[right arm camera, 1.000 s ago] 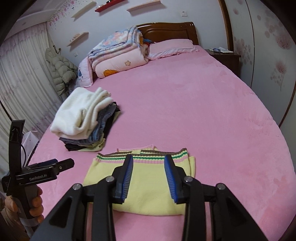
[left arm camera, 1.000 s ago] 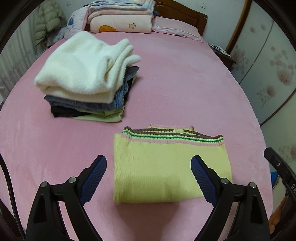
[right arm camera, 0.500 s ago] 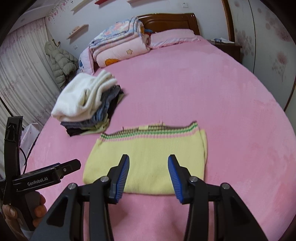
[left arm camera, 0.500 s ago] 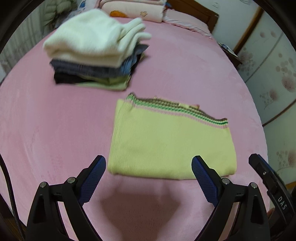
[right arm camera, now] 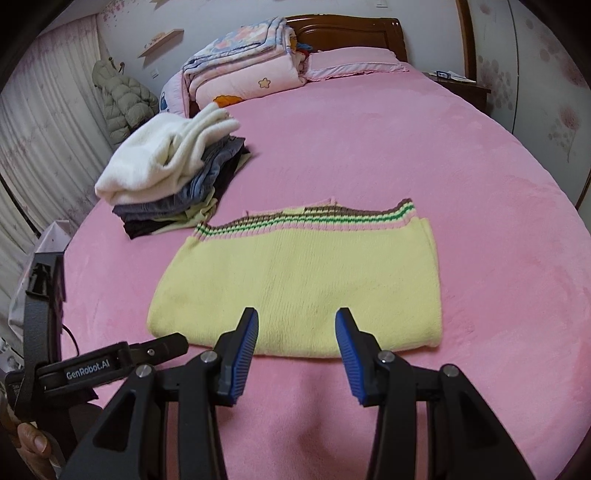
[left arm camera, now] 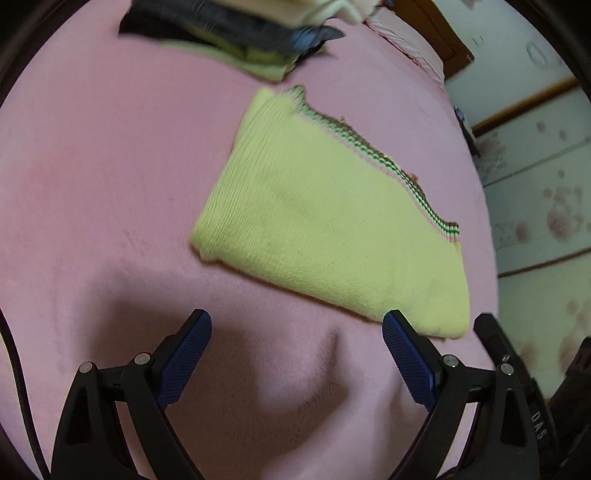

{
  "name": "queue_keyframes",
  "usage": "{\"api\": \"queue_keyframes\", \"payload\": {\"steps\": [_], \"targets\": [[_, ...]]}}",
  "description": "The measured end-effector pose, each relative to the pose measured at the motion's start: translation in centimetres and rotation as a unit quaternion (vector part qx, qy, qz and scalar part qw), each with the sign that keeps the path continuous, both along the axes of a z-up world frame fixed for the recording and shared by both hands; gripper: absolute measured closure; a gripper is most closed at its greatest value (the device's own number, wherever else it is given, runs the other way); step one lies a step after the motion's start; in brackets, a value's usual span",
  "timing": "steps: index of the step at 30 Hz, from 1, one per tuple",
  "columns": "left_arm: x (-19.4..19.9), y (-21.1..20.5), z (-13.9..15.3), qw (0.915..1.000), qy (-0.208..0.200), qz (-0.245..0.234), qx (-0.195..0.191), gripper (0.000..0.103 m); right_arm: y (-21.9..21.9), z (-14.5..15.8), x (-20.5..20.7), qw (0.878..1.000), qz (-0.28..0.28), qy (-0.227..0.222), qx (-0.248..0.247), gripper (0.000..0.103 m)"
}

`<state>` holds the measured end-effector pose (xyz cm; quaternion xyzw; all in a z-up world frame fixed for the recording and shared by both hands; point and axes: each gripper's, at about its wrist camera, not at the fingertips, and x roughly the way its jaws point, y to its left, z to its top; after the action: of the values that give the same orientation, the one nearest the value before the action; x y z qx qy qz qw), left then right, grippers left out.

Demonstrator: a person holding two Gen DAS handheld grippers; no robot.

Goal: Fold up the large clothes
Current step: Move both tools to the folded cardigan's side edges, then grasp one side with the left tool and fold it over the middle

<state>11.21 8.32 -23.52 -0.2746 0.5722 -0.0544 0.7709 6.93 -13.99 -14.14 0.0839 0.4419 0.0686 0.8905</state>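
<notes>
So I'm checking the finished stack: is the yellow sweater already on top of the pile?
No, the yellow sweater lies flat on the pink bed, apart from the pile, which a white garment tops.

The yellow sweater [right arm camera: 299, 284] is ribbed knit, the pink bedspread [right arm camera: 461, 184] soft matt plush, the headboard [right arm camera: 343, 27] glossy wood.

Wide bed [right arm camera: 388, 155] under a pink plush cover, dark wooden headboard [right arm camera: 343, 27] at the far edge. Pink pillow [right arm camera: 354, 61] and folded quilts [right arm camera: 243, 62] stacked against it. Pale curtains [right arm camera: 40, 147] along the left edge, puffy coat [right arm camera: 123, 99] hanging beside. Nightstand [right arm camera: 461, 86] off the far right corner, blossom-patterned walls [right arm camera: 554, 92] behind.
</notes>
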Motion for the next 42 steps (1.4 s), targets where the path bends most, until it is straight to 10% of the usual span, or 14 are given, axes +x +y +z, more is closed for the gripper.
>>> {"api": "queue_keyframes", "payload": {"steps": [7,19,23,30,42], "targets": [[0.5,1.2,-2.4,0.9947,-0.063,0.035,-0.074,0.010,0.6,-1.5,0.2,1.000,0.007,-0.002,-0.003,0.060],[4.5,-0.1,-2.4,0.9871,-0.128,0.053,-0.081,0.012,1.9,-2.9,2.2,1.000,0.007,-0.021,-0.023,0.067],[5.0,-1.1,-1.2,0.9874,-0.147,0.042,-0.040,0.037,2.7,-3.9,3.4,0.999,0.007,-0.010,-0.040,0.090],[5.3,-3.2,1.8,0.9785,-0.198,-0.015,0.055,0.085,4.0,-5.6,4.2,0.999,0.017,-0.002,-0.049,0.098],[3.4,-6.6,5.6,0.9508,-0.285,-0.113,0.043,0.092,1.7,-8.9,4.7,0.999,0.004,0.042,0.007,0.103]]}}
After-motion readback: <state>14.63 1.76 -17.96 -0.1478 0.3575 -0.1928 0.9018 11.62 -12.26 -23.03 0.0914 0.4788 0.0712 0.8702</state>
